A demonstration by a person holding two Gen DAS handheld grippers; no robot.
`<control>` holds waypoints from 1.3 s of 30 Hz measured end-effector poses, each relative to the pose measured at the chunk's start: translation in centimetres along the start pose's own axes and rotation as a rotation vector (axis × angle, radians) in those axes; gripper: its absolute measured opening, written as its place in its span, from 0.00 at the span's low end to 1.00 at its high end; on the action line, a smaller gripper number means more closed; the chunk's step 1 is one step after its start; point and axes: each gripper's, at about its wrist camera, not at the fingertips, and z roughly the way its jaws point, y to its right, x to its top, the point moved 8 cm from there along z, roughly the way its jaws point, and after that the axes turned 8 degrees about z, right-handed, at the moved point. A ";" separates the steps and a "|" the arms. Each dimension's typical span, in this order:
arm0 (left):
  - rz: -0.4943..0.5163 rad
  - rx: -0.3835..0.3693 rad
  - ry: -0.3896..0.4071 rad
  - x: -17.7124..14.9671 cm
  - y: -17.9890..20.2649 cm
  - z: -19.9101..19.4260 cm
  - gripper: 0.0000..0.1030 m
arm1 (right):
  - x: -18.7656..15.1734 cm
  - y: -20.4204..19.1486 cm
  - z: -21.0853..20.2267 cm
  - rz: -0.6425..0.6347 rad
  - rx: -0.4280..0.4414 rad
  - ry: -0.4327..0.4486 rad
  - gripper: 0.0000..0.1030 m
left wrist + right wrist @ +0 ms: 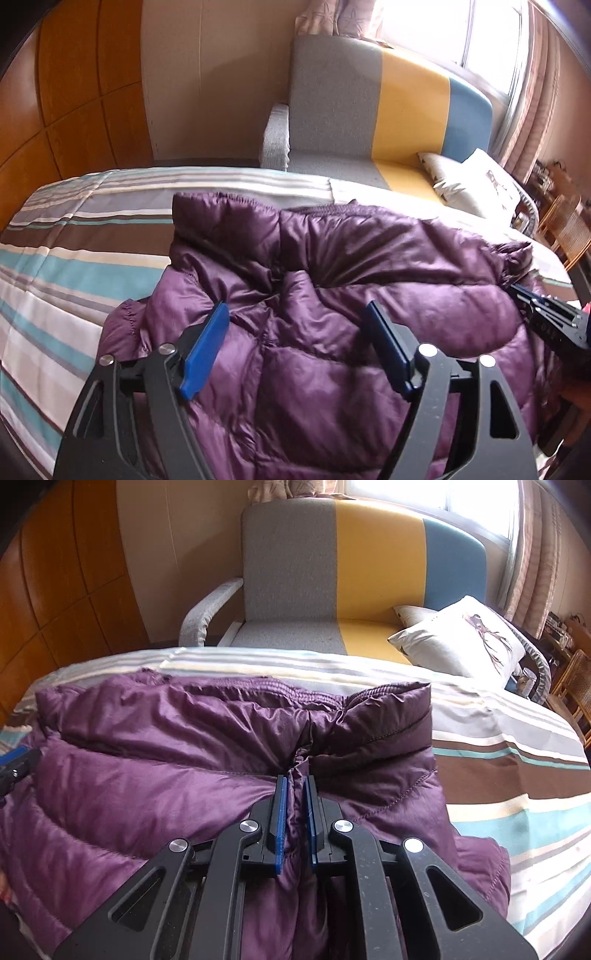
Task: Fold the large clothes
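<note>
Purple jacket (184, 760) sprawls crosswise on the bed (517, 775) beneath both grippers. Right gripper (295, 786) pinches a fold dead ahead; left gripper (295, 314) gapes wide just above it, gripping nothing.

The jacket (207, 746) lies on the bed (517, 746), the sofa (332, 572) behind it.
</note>
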 end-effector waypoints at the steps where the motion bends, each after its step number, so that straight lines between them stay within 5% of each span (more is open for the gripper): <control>1: -0.001 -0.003 0.014 0.4 0.3 -0.5 0.75 | 0.2 -0.1 -0.4 0.001 0.004 0.005 0.09; 6: 0.044 0.011 0.034 2.2 2.4 -0.6 0.78 | 1.7 -1.1 -1.1 0.000 0.018 0.023 0.09; 11: 0.088 0.063 -0.029 2.3 3.2 2.7 0.78 | 2.3 -1.1 1.4 0.034 0.000 -0.019 0.09; 18: 0.010 -0.004 -0.029 0.2 2.3 5.4 0.88 | 1.0 -0.7 4.3 0.078 0.008 -0.019 0.09; 27: -0.010 0.000 -0.003 -0.9 0.9 1.8 0.89 | 0.7 0.0 2.3 0.100 0.040 -0.026 0.09; 29: -0.011 0.022 0.021 -1.5 0.1 0.1 0.91 | 0.4 0.2 1.1 0.116 0.060 -0.017 0.31; 30: -0.015 0.034 0.028 -1.8 -0.4 -0.5 0.92 | 0.3 0.2 0.3 0.122 0.078 -0.005 0.54; 31: -0.020 0.041 0.031 -2.2 -0.8 -1.1 0.92 | 0.1 0.1 -0.6 0.120 0.077 0.012 0.61; 39: -0.152 0.104 0.022 -6.7 -6.0 -4.9 0.92 | -2.2 -1.2 -6.0 0.109 0.104 0.059 0.61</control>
